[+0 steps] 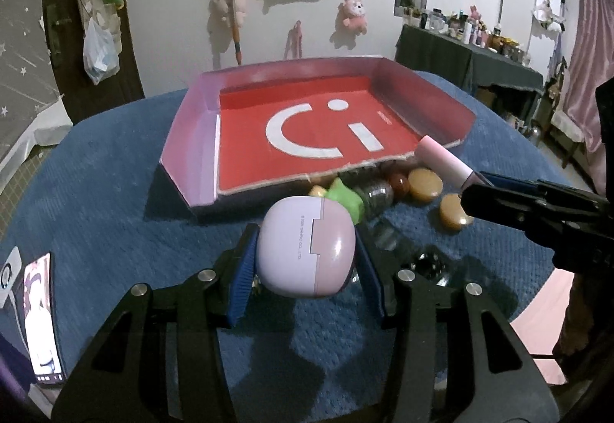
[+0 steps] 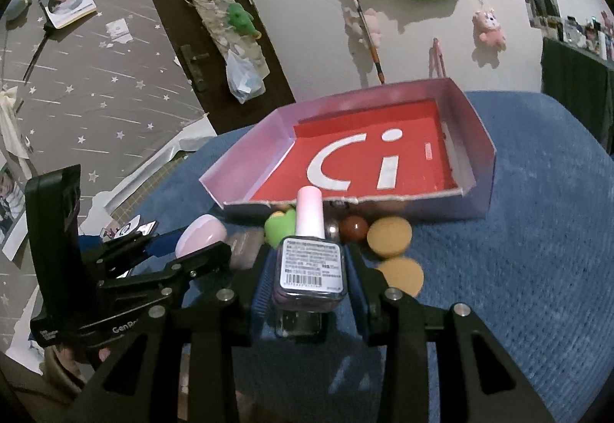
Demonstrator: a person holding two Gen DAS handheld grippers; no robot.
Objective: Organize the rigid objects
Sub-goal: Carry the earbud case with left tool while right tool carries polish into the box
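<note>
We have the left gripper (image 1: 307,269) clamped on the lilac earbud case (image 1: 307,246), just short of the red tray's (image 1: 192,139) torn near edge. Right gripper (image 2: 309,288) clenched on the nail polish bottle (image 2: 311,262), cap toward the tray. Green toy (image 2: 279,227), brown beads (image 2: 353,228) and tan discs (image 2: 389,236) crowd that near edge. Tray floor open; blue mat (image 2: 518,250) right of the tray open.

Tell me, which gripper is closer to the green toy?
Left. The left gripper, holding a lilac case, sits just in front of the green toy, almost touching. The right gripper, holding a polish bottle, hangs slightly farther back.
</note>
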